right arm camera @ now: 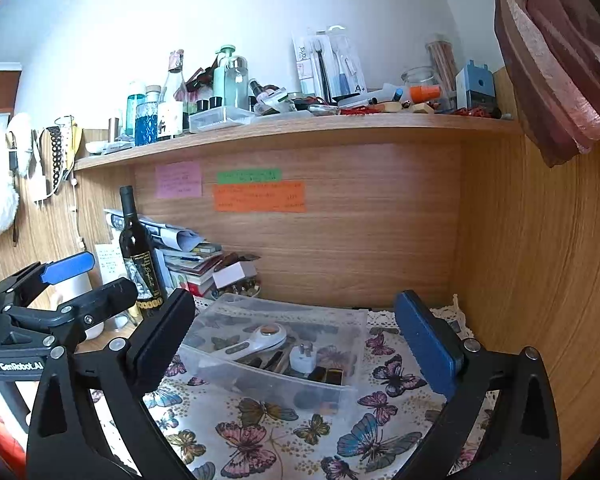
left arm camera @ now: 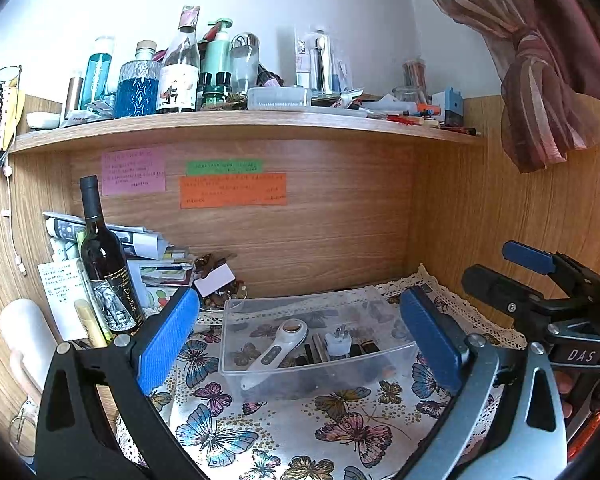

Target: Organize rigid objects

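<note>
A clear plastic bin (left arm camera: 316, 376) sits on a butterfly-print cloth (left arm camera: 284, 432) in a wooden desk nook. In it lie a white handheld device (left arm camera: 278, 346), a white plug adapter (left arm camera: 338, 340) and several small dark items. The bin also shows in the right wrist view (right arm camera: 268, 384), with the device (right arm camera: 256, 342) and adapter (right arm camera: 302, 358). My left gripper (left arm camera: 300, 332) is open and empty, hovering in front of the bin. My right gripper (right arm camera: 296, 332) is open and empty, in front of the bin from the right; it shows at the right edge of the left wrist view (left arm camera: 512, 272).
A dark wine bottle (left arm camera: 104, 256) stands at the left by a pile of papers (left arm camera: 140, 248). A white cylinder (left arm camera: 24, 332) stands at the far left. The shelf above (left arm camera: 236, 124) is crowded with bottles and small items. Wooden walls close the back and right.
</note>
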Demonstrator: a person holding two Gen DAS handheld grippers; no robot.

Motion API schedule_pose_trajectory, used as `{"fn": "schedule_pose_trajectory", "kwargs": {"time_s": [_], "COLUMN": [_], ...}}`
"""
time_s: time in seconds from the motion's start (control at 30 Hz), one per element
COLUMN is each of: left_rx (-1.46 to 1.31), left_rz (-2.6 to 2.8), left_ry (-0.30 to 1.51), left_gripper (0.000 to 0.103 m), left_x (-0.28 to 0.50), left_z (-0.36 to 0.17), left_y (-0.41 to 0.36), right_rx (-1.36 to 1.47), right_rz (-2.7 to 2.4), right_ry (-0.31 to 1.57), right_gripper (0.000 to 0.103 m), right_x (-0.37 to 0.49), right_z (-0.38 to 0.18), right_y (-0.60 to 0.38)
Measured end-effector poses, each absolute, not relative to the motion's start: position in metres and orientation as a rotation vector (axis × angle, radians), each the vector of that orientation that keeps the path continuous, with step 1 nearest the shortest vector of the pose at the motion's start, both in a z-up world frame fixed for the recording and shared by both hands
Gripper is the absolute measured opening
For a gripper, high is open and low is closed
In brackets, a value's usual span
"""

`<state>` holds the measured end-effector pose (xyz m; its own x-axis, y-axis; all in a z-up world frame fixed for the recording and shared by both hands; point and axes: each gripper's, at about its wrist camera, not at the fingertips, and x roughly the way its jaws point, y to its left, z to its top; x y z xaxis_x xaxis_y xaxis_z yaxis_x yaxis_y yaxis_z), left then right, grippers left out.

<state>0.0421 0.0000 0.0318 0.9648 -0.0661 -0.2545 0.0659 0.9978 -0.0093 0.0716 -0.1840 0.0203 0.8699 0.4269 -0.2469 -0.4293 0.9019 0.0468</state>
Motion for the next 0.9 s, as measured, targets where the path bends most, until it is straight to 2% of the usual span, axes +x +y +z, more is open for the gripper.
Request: {"fn": "schedule_pose_trajectory", "kwargs": {"time_s": [0.9], "left_rx": [-0.005], "left_rz": [-0.068], "left_ry": [0.259], "left_gripper": [0.103], "left_x": [0.0429], "left_z": [0.0312], "left_y": [-0.0031], "right_rx": [-0.008], "right_rz": [0.449], "right_ry": [0.249], "right_gripper": [0.102], "right_x": [0.0672], "right_z": [0.0214], "right_y": [-0.1808]}}
